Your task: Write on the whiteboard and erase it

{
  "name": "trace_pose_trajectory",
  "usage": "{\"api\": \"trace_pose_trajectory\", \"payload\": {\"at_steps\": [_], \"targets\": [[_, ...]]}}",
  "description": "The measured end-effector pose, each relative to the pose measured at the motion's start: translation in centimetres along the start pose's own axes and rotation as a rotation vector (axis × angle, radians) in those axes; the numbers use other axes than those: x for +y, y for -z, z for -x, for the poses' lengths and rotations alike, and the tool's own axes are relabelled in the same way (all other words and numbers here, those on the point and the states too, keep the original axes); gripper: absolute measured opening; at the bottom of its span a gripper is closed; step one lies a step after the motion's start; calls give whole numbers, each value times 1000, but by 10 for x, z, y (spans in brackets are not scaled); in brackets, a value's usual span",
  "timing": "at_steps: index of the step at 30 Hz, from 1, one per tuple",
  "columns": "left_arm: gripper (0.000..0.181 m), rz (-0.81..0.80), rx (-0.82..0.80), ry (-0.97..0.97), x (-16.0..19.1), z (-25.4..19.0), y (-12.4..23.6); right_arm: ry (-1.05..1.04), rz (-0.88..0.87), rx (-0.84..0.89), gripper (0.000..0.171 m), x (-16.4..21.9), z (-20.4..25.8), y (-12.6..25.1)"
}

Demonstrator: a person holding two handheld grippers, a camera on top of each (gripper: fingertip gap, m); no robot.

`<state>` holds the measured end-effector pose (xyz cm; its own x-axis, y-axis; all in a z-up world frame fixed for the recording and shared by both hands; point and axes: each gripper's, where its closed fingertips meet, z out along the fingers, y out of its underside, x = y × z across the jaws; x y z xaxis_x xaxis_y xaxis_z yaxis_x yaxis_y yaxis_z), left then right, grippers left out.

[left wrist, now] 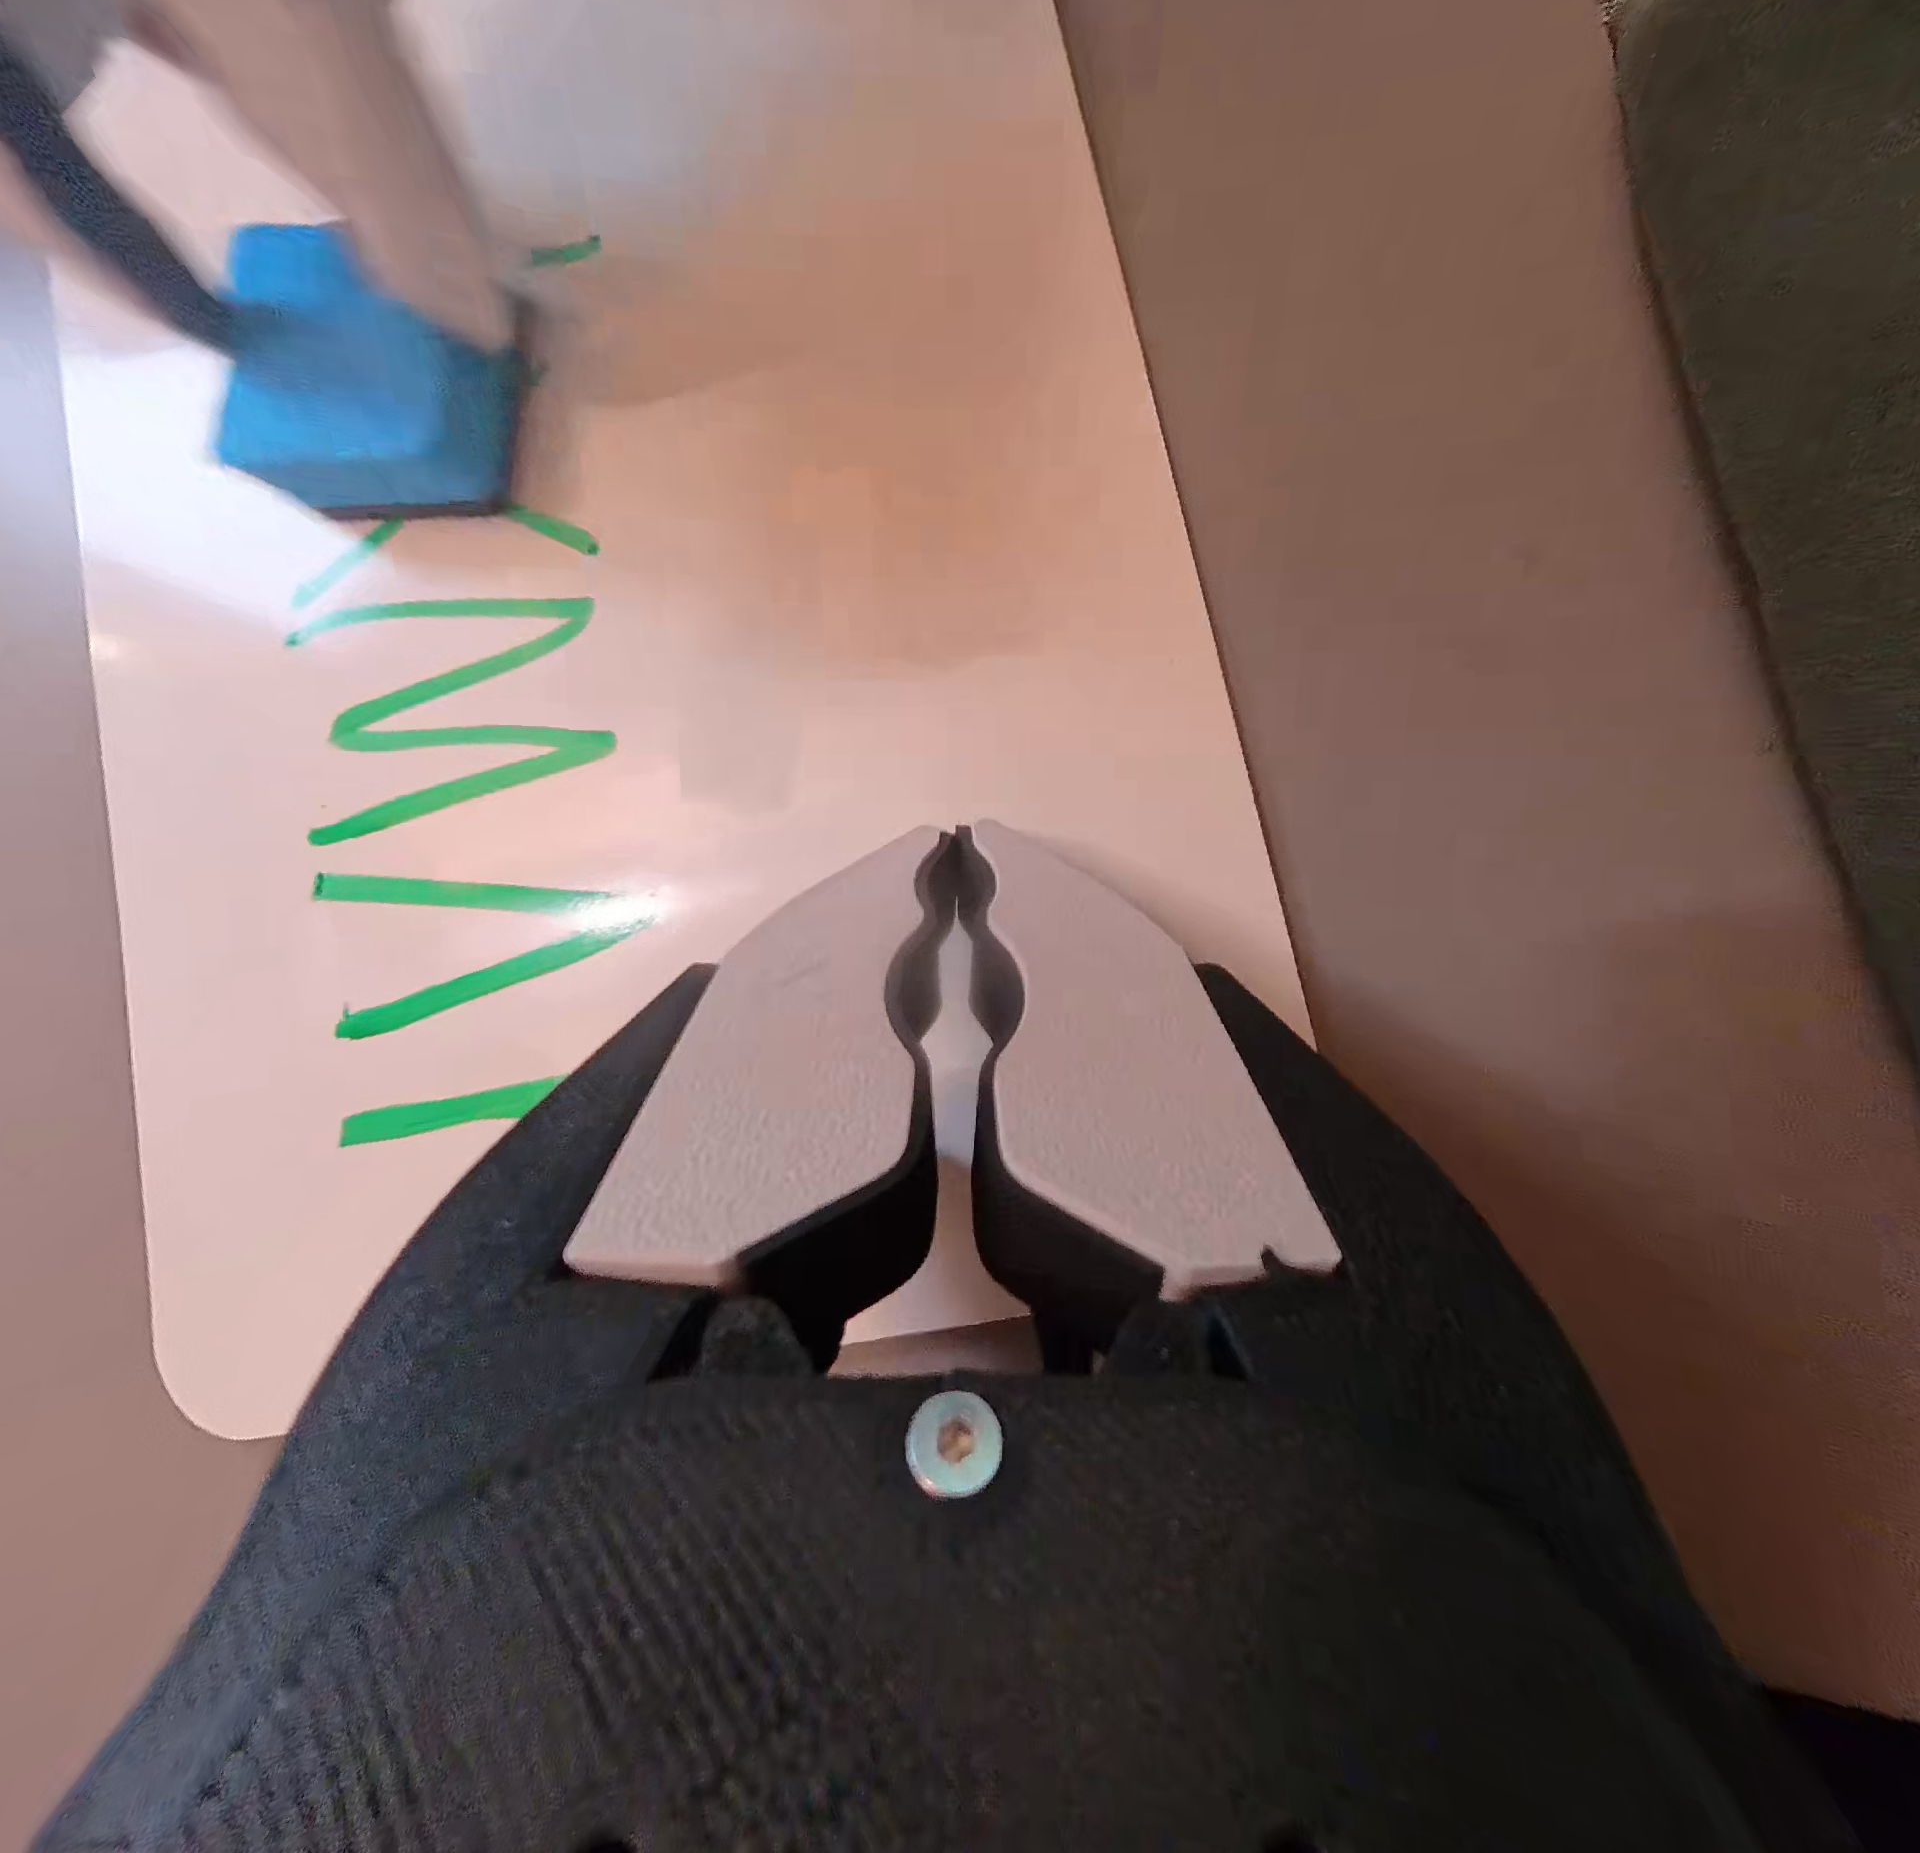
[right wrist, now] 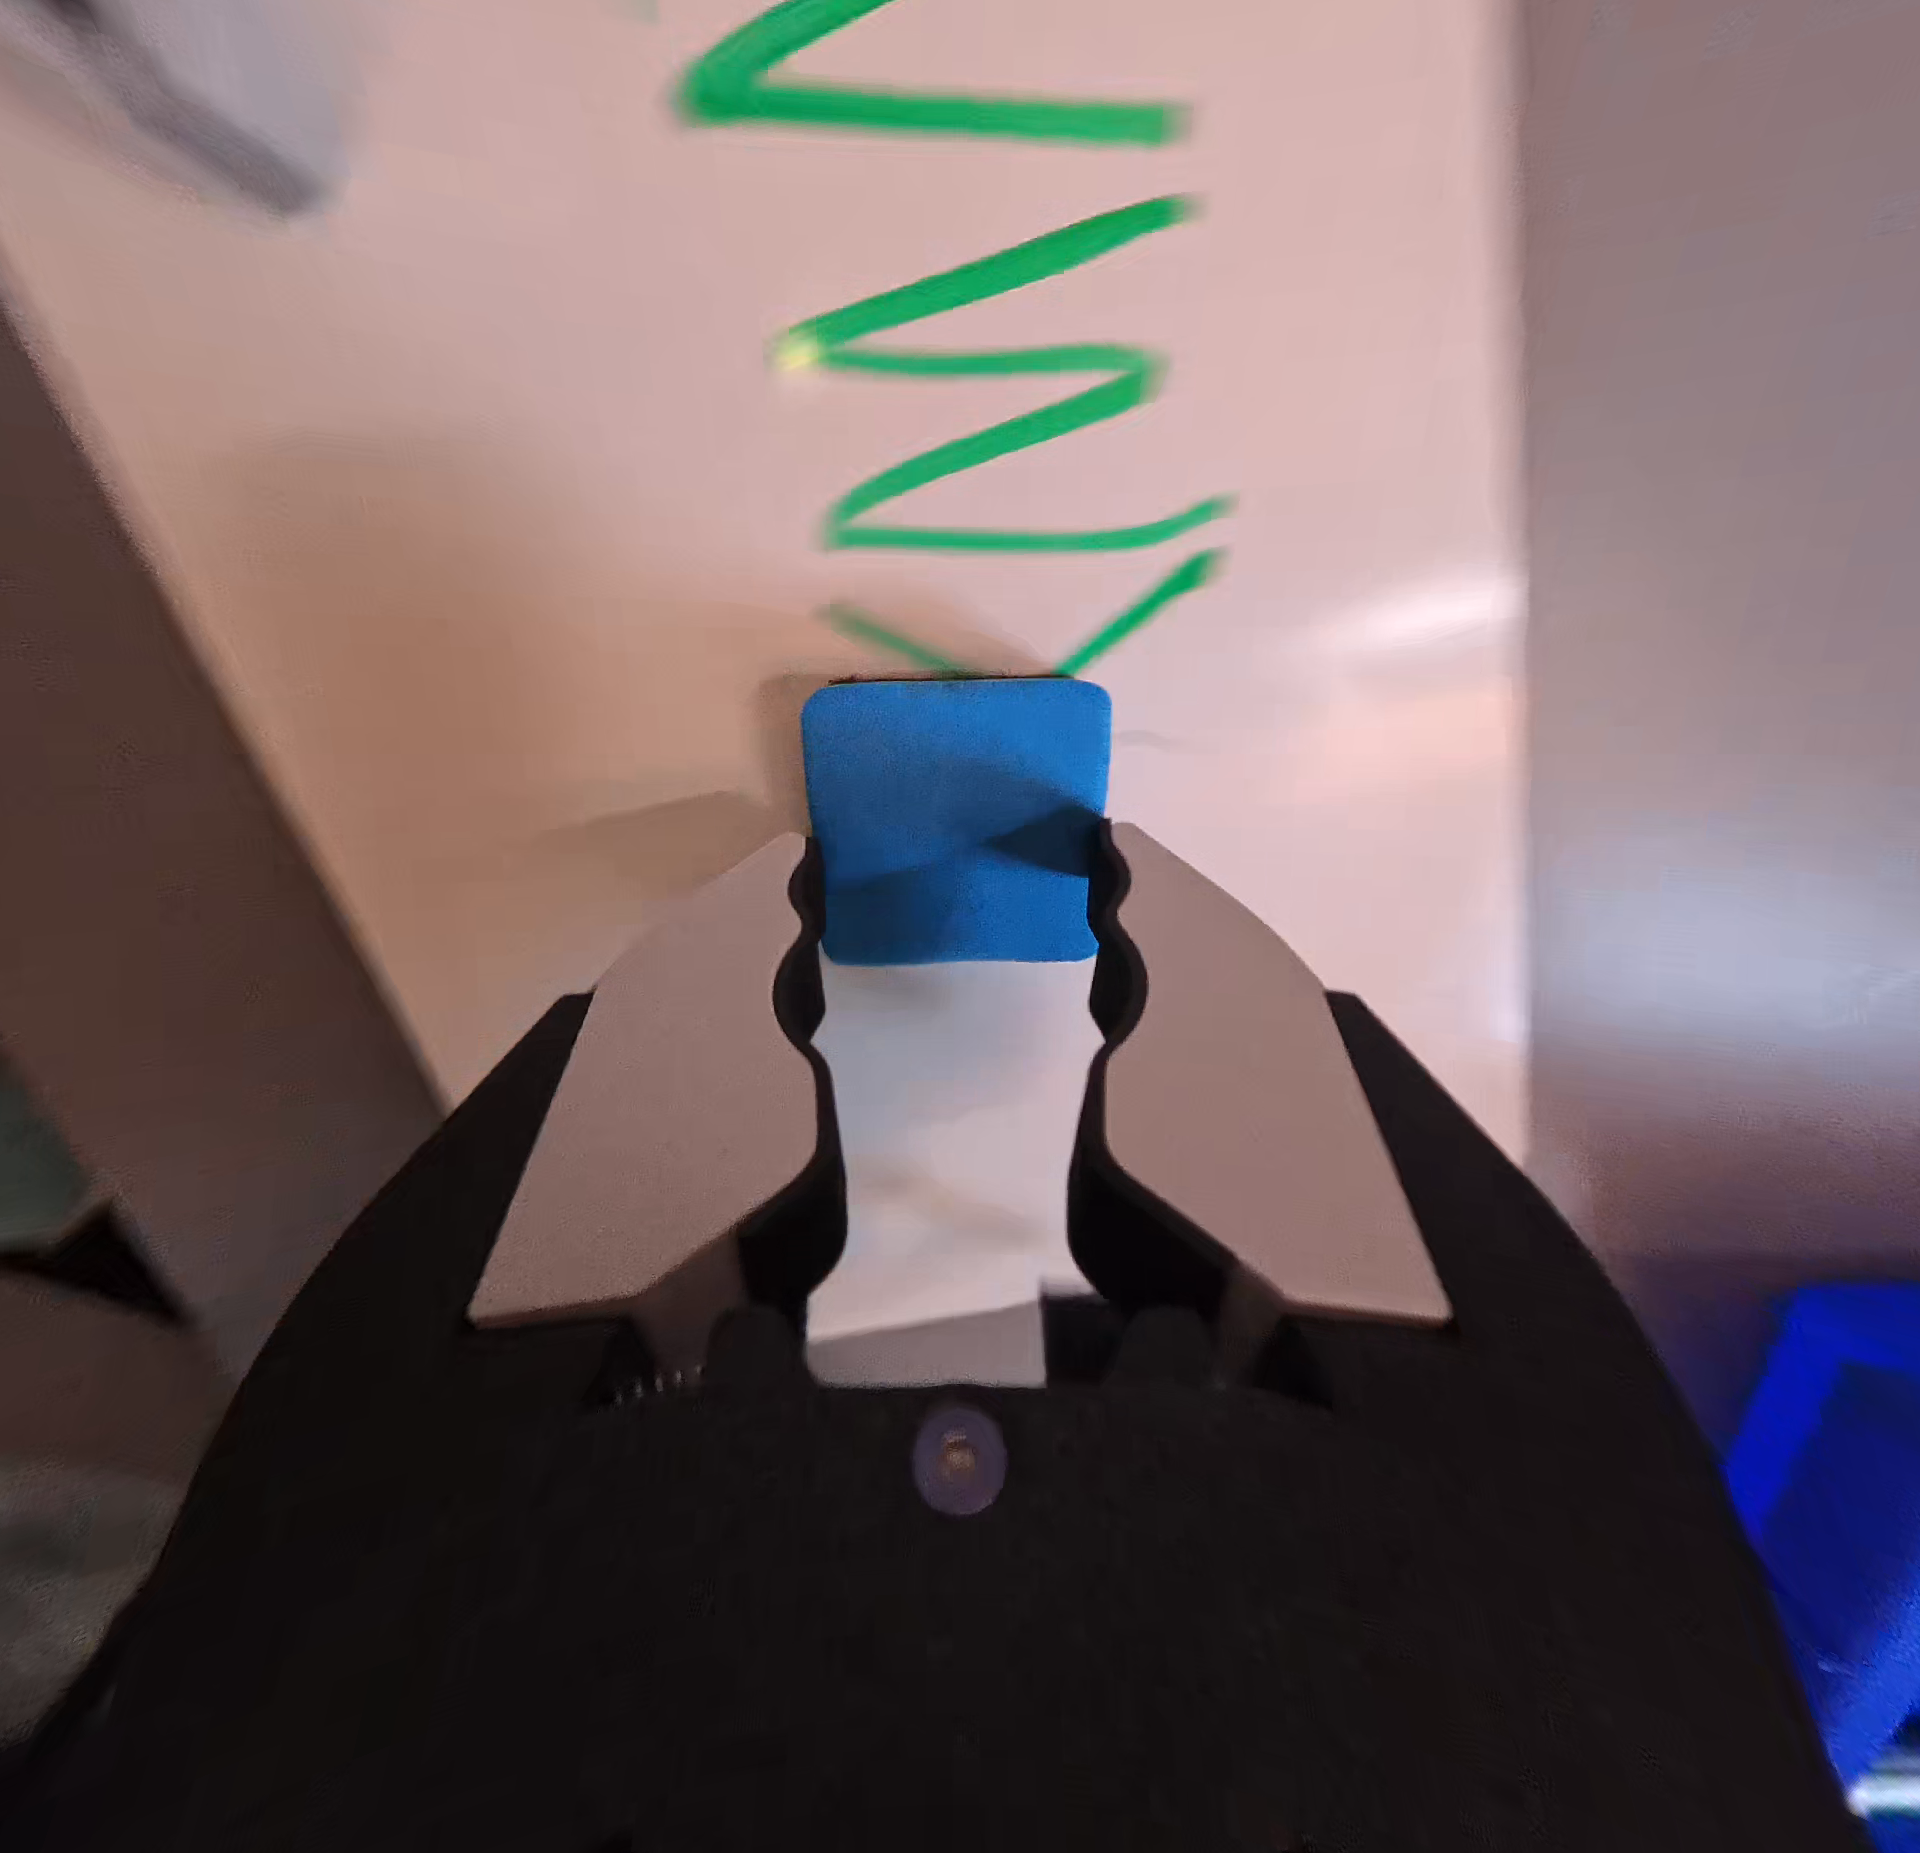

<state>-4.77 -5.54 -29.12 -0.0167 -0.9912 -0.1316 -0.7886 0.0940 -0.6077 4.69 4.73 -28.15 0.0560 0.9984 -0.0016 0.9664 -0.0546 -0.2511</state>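
Note:
A white whiteboard sheet (left wrist: 883, 556) lies flat on a tan table and bears green marker strokes (left wrist: 468, 754). My right gripper (right wrist: 956, 847) is shut on a blue eraser (right wrist: 956, 816), which rests on the whiteboard (right wrist: 520, 453) at the near end of the green strokes (right wrist: 997, 369). The same eraser (left wrist: 353, 390) shows blurred at the far left of the left wrist view, covering part of the strokes. My left gripper (left wrist: 958, 835) is shut and empty, with its tips over the sheet's right side.
The tan table (left wrist: 1455, 556) extends right of the sheet. A dark green cushioned seat (left wrist: 1808, 349) borders the table at the far right. A blue object (right wrist: 1839, 1471) sits at the lower right of the right wrist view.

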Motion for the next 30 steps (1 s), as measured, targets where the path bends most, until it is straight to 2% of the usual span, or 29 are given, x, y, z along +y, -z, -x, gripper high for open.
{"api": "trace_pose_trajectory", "payload": {"at_steps": [3, 6, 8, 11, 14, 17, 20, 23, 26, 28, 30], "targets": [[0, -9, 9, 11, 0, 1, 0, 35, 59, -63, 49, 23, 21, 7], [0, -6, 5, 6, 0, 1, 0, -110, 41, 54, 50, 34, -36, 8], [0, 0, -3, 1, 0, 0, 0, -143, 12, 86, 50, 20, -51, 5], [0, -1, -1, 4, 0, 1, 0, -29, -2, 51, 50, -1, -14, -1], [0, -11, 9, 12, 0, 0, 0, 22, 71, 3, 50, 16, 15, 4], [0, -14, 10, 12, 0, 0, 0, -53, 72, 31, 50, 31, -4, 8], [0, -13, 9, 11, 0, 0, 0, -136, 17, 73, 50, 23, -31, 6], [0, -6, 0, 4, 0, 0, 0, -42, 15, 48, 50, 9, -5, 2], [0, -12, 7, 11, 0, 0, 0, 35, 79, -28, 50, 22, 29, 6], [0, -14, 8, 12, 0, 0, 0, -10, 91, -30, 50, 35, 17, 10], [0, -15, 7, 12, 0, 0, 0, -95, 84, 53, 50, 42, -23, 11]]}}
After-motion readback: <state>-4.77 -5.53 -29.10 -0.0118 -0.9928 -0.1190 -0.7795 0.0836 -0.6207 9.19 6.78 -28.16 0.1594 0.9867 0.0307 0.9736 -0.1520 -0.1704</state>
